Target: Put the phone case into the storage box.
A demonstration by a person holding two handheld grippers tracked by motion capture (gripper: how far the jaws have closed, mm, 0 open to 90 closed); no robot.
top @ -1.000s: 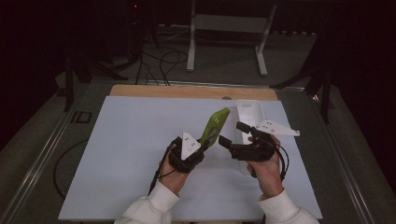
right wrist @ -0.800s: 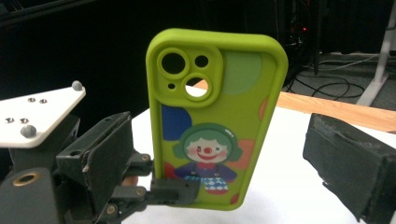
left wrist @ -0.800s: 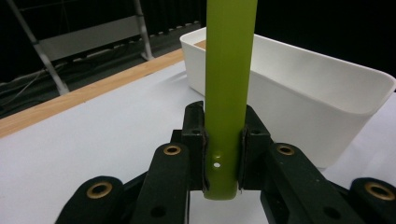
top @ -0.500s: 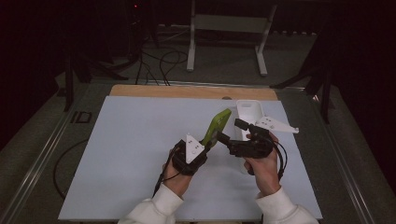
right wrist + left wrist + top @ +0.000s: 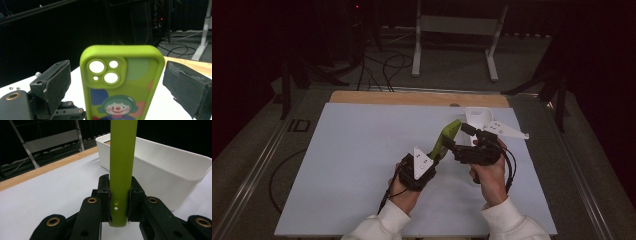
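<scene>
The left hand-held gripper (image 5: 439, 154) is being kept pinched on the bottom end of the green phone case (image 5: 447, 138), which is being gripped across its thin edge by both black jaws, as seen in the left gripper view (image 5: 119, 202). The case (image 5: 123, 167) is being held up off the worktop (image 5: 362, 150), tilted away from the person, over the right half of the surface and just short of the white bin (image 5: 477, 120) near the far right corner.

The right hand-held gripper (image 5: 452, 145) is being presented to the case with its jaws spread; in the right gripper view the printed back of the case (image 5: 121, 82), with its camera cut-outs, is standing between the two padded jaws, and neither pad is seen touching it.

The main risk is being judged as follows. The case is soft and is being held only at its very end, so it could be bent or swung out of line if it is pushed by one right jaw before the other. If the left grip is being loosened before the right jaws are pressed firmly on both long edges, the case could be dropped onto the worktop or against the bin wall (image 5: 160, 170). The two grippers are also being worked close together, so a jaw-to-jaw knock is possible.
</scene>
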